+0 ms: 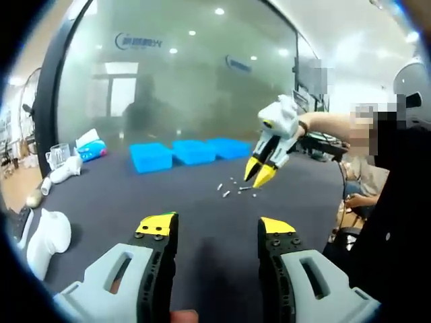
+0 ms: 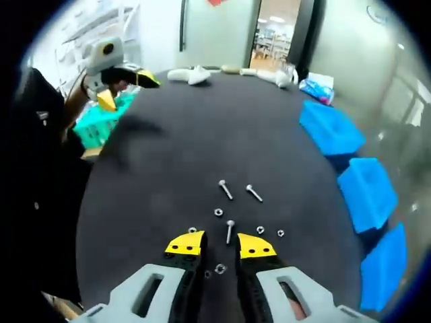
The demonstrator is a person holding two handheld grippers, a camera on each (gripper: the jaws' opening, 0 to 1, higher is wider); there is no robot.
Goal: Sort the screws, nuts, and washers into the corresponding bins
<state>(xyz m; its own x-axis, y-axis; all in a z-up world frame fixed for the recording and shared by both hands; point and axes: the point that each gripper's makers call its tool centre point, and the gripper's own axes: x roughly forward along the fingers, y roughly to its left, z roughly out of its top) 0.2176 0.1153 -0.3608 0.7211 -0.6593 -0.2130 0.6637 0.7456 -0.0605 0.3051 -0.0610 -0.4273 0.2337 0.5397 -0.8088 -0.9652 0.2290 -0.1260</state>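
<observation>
Small screws point(image 2: 225, 189) and nuts point(image 2: 218, 212) lie loose on the dark round table point(image 2: 155, 175). My right gripper point(image 2: 221, 244) hovers low over them, jaws a little apart, with one screw point(image 2: 229, 231) just ahead of its tips and a nut point(image 2: 220, 268) on the table between the fingers. In the left gripper view that right gripper point(image 1: 259, 173) hangs over the same scatter of parts point(image 1: 236, 188). Three blue bins point(image 1: 193, 151) stand in a row beyond them. My left gripper point(image 1: 217, 225) is open and holds nothing, well back from the parts.
The blue bins point(image 2: 367, 192) line the table's right side in the right gripper view. A teal basket point(image 2: 101, 124) sits past the left edge. White objects point(image 1: 47, 239) and a tissue pack point(image 1: 91, 145) lie near the rim. A person sits at the right point(image 1: 397, 202).
</observation>
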